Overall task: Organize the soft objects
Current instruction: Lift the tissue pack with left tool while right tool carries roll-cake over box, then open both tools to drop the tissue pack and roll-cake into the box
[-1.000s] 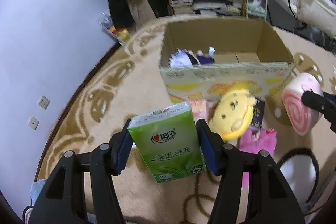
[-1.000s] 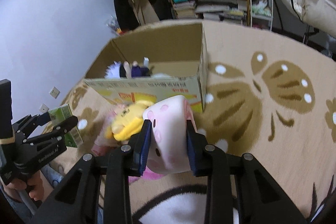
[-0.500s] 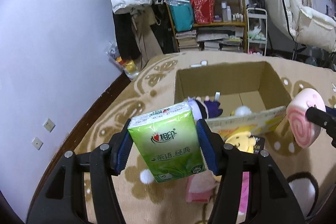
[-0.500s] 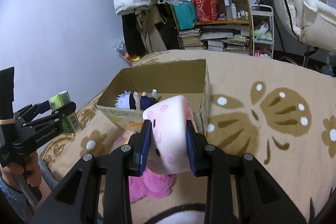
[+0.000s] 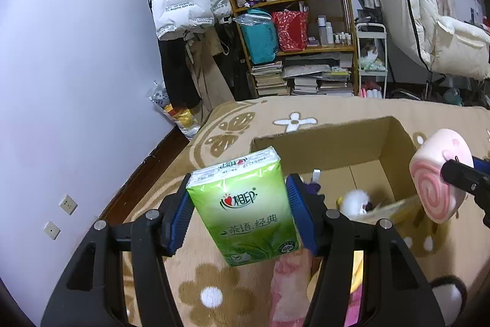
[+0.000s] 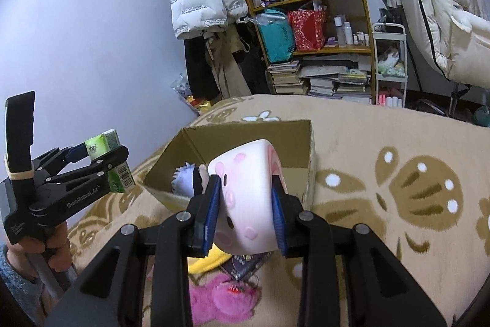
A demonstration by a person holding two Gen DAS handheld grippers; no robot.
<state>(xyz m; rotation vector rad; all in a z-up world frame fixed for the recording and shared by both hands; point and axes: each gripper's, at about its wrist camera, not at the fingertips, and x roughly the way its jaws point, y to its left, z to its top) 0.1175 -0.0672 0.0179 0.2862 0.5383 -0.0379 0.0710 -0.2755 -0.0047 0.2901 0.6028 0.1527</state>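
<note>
- Progress sits partway: the open brown cardboard box (image 5: 337, 149) on the beige patterned carpet (image 6: 382, 143) already holds a few soft things, two more are in the air, and several lie outside it.
- Left gripper (image 5: 242, 212): its blue-padded fingers (image 5: 179, 215) pinch a green plastic-wrapped pack of tissues (image 5: 245, 204) by its two side faces. The pack is upright, off the carpet, on the near left side of the box and not yet over the opening.
- Right gripper (image 6: 245, 216): its fingers (image 6: 211, 213) squeeze a pink and white squishy plush shaped like a swirl roll (image 6: 248, 198), which is visibly dented between them. It hangs just near of the box's front wall, not inside.
- Already in the box: a small doll with pale lilac hair and dark clothes (image 6: 188, 178) at the near left corner, and a white fluffy ball (image 5: 355, 199) towards the near right. What else lies under them cannot be made out.
- Left on the carpet, near of the box: a bright pink furry plush (image 6: 220, 299), a yellow plush (image 6: 205, 261) partly hidden under the right gripper, a pale pink packet (image 5: 289, 287), and a dark flat printed item (image 6: 245, 264).
- Judged from this, both held items need carrying over the box rim and letting go; at least four loose items would then remain to be gathered.
- A hand (image 6: 56, 247) grips the left gripper's handle at the near left edge of the right wrist view.
</note>
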